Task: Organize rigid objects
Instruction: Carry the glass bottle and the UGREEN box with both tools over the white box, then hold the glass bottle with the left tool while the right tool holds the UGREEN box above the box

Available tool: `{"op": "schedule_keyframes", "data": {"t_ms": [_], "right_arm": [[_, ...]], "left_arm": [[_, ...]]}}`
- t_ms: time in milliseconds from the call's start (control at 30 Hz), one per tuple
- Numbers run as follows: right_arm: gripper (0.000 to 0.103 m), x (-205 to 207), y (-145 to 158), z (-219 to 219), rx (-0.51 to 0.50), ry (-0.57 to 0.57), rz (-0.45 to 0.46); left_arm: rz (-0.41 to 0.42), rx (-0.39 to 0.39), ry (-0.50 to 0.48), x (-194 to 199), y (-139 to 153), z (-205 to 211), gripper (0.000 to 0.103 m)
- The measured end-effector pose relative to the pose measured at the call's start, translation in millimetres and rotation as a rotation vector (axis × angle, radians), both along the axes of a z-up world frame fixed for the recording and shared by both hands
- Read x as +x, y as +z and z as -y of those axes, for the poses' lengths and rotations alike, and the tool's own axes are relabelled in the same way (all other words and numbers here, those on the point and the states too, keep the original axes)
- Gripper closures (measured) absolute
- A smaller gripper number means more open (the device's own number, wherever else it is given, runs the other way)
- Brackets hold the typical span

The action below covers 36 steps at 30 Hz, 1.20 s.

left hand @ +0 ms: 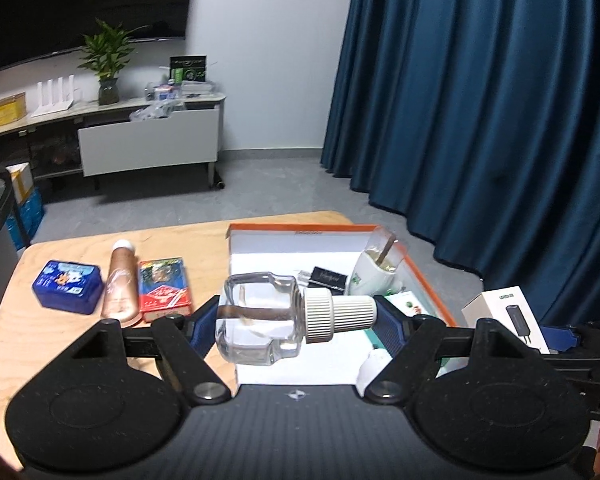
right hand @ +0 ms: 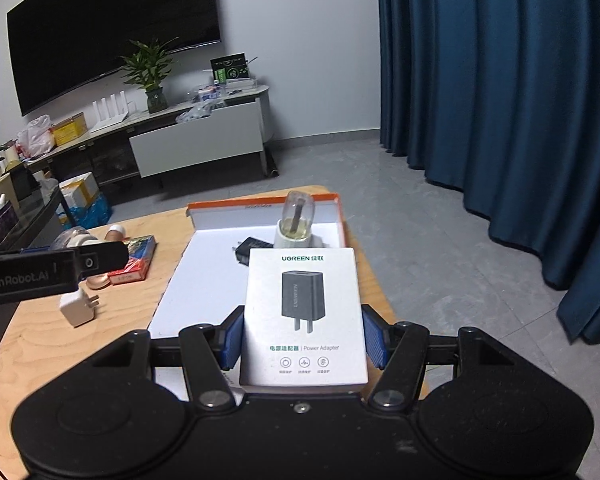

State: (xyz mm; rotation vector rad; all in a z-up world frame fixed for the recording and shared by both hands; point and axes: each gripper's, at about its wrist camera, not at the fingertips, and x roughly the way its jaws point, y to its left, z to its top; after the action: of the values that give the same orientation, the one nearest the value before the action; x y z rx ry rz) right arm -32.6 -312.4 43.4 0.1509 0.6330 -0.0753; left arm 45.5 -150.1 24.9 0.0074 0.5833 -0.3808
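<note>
the white box [right hand: 304,316] reads "ugreen" and "power adapter"; the left gripper's black body [right hand: 28,278] reads "genrobot.ai".

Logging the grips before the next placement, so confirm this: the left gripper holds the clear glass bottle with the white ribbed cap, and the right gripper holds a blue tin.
One detail is wrong. The right gripper holds a white UGREEN power adapter box, not a blue tin; the right wrist view shows it. The left gripper does hold the clear glass bottle with the white ribbed cap.
</note>
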Motion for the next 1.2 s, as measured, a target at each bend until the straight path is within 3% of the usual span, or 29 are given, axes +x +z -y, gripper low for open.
{"op": "schedule_keyframes", "data": {"t_ms": [1200], "right_arm": [[0.032, 12, 8, -16, -0.003, 0.045, 0.010]], "left_arm": [[-0.015, -0.006, 0.006, -2, 6, 3, 0.024]]}}
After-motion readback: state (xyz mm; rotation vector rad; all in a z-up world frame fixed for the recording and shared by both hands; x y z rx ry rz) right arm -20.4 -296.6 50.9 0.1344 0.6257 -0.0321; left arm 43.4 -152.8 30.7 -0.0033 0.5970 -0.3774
